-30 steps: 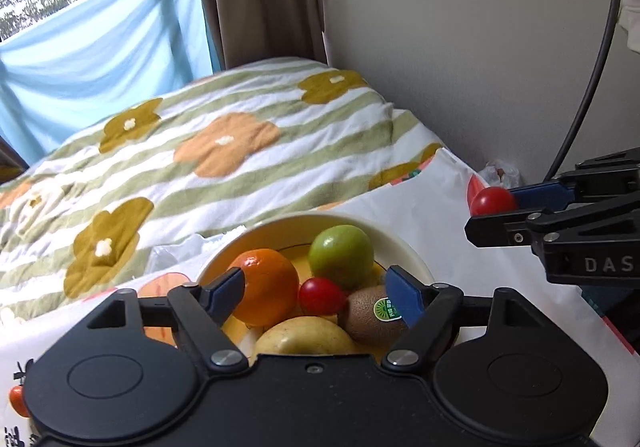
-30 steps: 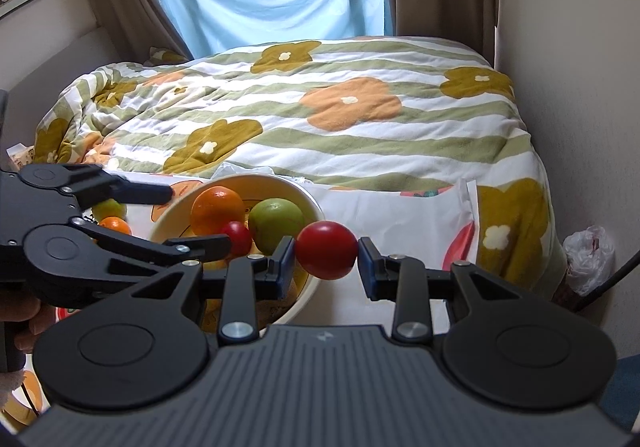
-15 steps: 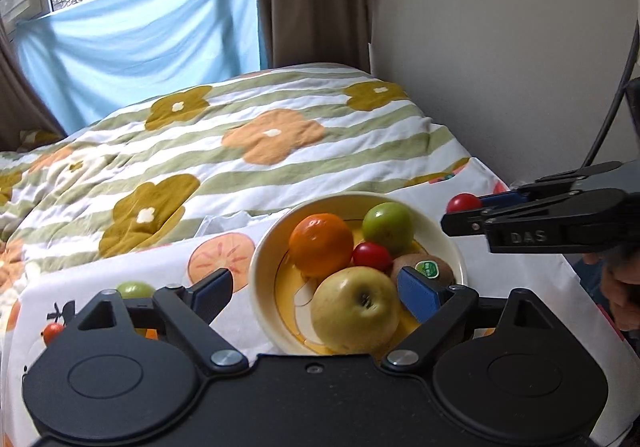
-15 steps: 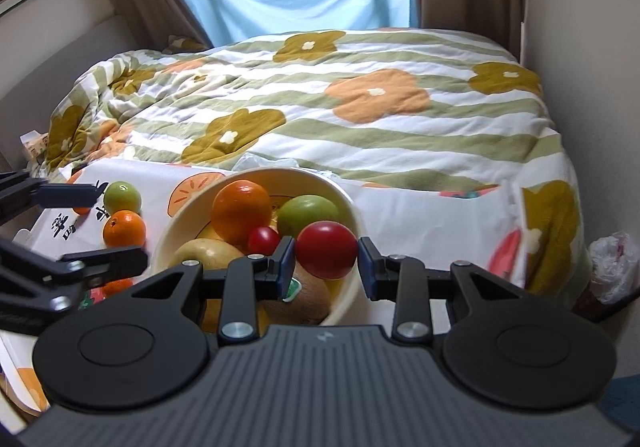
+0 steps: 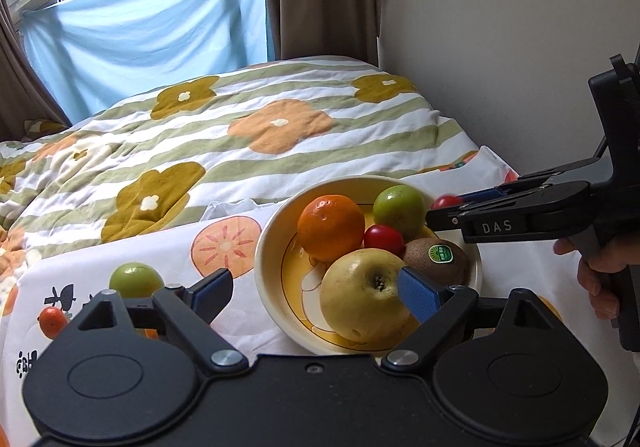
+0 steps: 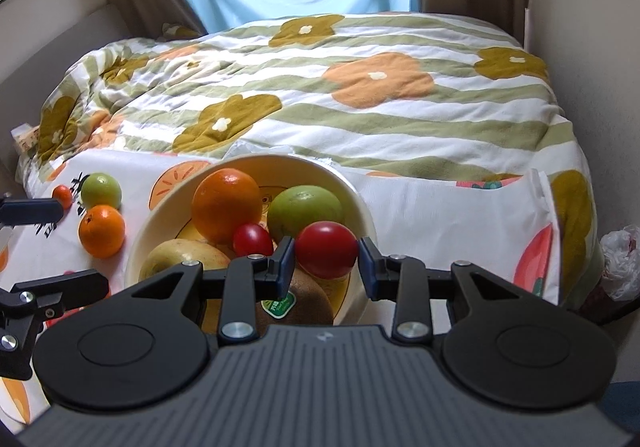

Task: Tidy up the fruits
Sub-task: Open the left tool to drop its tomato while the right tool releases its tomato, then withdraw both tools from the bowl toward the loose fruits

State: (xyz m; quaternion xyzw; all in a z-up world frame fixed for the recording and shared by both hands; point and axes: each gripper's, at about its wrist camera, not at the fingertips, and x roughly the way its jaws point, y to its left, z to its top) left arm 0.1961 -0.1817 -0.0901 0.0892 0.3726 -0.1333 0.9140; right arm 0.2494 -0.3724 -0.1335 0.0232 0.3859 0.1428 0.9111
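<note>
Right gripper [image 6: 326,261]: its jaws are opening with a red tomato [image 6: 326,249] between the blue pads; a thin gap shows at the right-hand pad, while the left-hand pad is at the fruit's edge.
Tomato position: over the near right part of the cream bowl [image 6: 360,203], above the kiwi [image 6: 296,299].
Tomato orientation: nearly round, so no clear long axis; which way its stem end faces cannot be told.
Left gripper [image 5: 316,289]: fingers wide apart with nothing gripped, low in front of the bowl's near left edge; its right-hand pad overlaps the yellow apple [image 5: 362,293] in the left wrist view.
Bowl contents: orange [image 5: 330,227], green apple [image 5: 399,207], small red tomato [image 5: 383,240], the yellow apple with its stem pit facing the camera, and the kiwi lying on its side, long axis left to right, sticker up.
Loose fruit: a green fruit [image 6: 101,190], an orange fruit [image 6: 101,230] and a small orange one [image 6: 63,196] lie on the printed cloth [image 5: 224,243] left of the bowl.
Background: a striped flower quilt [image 6: 360,95] lies beyond the bowl.
</note>
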